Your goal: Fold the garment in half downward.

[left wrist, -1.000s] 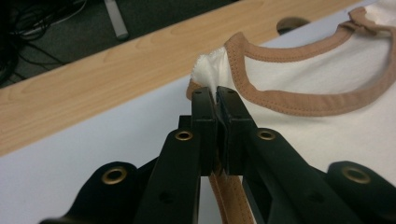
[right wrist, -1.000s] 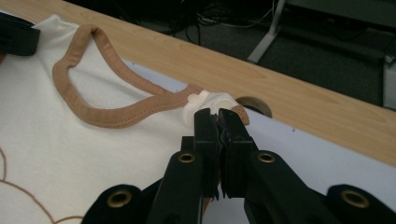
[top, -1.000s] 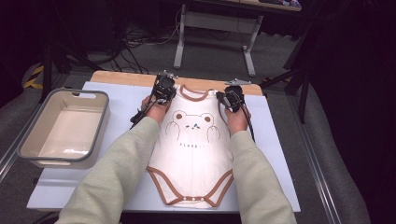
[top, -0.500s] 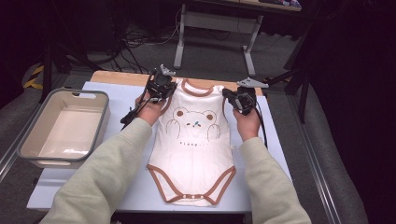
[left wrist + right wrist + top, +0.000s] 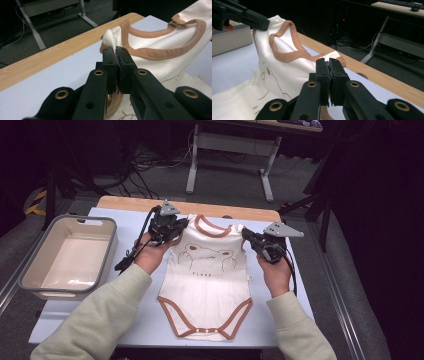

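Note:
A cream baby bodysuit [image 5: 207, 270] with brown trim and a bear print lies on the white table mat [image 5: 300, 290], its shoulders lifted off the surface. My left gripper [image 5: 176, 231] is shut on the bodysuit's left shoulder [image 5: 112, 37], with white cloth bunched above the jaws. My right gripper [image 5: 247, 236] is shut on the right shoulder [image 5: 334, 56]. The brown neckline [image 5: 160, 53] stretches taut between the two grips. In the right gripper view the left gripper [image 5: 249, 16] hangs at the upper left, at the far shoulder.
A grey-rimmed white bin [image 5: 30, 275] stands empty at the left of the mat. A wooden table edge [image 5: 240, 212] runs along the back. Beyond it are desk legs [image 5: 192, 162] and cables on a dark floor.
Both grippers have risen and moved toward the table's back, drawing apart. The bodysuit's shoulders have lifted with them and the whole garment has slid away from the front edge.

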{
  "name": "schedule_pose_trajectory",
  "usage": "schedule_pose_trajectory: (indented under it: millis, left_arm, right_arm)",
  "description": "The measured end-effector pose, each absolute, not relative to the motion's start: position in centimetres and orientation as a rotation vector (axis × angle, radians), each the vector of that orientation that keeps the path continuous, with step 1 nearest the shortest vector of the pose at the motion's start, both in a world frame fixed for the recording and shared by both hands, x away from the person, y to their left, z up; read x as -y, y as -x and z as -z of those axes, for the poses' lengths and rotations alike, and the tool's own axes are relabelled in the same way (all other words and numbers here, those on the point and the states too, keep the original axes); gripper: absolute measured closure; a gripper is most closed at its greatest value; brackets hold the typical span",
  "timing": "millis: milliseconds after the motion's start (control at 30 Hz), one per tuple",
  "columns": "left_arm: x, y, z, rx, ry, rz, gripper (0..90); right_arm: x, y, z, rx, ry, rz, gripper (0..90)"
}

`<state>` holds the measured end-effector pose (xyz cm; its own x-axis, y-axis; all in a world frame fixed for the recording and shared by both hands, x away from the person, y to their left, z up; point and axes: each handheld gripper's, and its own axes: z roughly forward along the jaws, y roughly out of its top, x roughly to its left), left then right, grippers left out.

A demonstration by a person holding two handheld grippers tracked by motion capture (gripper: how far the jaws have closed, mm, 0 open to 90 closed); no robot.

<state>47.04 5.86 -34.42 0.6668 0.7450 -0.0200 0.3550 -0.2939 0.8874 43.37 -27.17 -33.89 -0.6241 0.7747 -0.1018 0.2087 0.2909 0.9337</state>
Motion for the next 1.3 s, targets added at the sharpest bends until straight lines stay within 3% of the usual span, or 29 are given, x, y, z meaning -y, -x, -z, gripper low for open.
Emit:
schedule_pose_trajectory:
  millis: [367,667,1300]
  left_arm:
    - [-6.8,-42.3,34.5,-0.796,-1.865,-0.432,86.7]
    - [-7.0,-39.1,35.7,-0.775,-1.857,-0.420,86.5]
    - [-7.4,-37.3,39.8,-0.810,-1.986,-0.277,86.0]
  right_arm:
    - [27.0,-38.2,33.9,-1.975,-0.810,-1.415,87.1]
    - [26.8,-36.0,34.8,-2.011,-0.820,-1.442,86.9]
    - [27.1,-34.0,38.1,-2.197,-0.875,-1.403,86.6]
